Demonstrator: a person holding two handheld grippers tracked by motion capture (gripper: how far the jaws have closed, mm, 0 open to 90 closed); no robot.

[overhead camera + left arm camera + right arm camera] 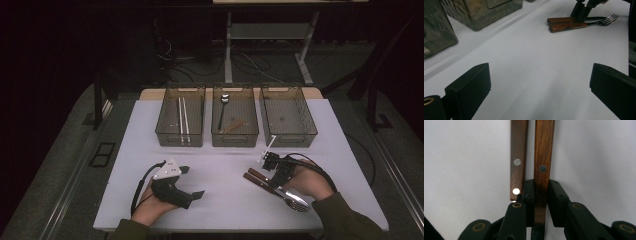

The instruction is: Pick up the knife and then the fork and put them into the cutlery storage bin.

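Two wooden-handled utensils lie side by side on the white table at the front right. In the right gripper view my right gripper points down over them, its pads pressed on both sides of the right-hand handle. The other handle lies free just beside it. In the high view the right gripper stands on the handles, and the fork tines lie by my hand. My left gripper rests at the front left, jaws wide apart over bare table.
Three clear bins stand in a row at the back of the table. The left bin holds white chopsticks. The middle bin holds a spoon and a wooden piece. The right bin stands behind my right gripper.
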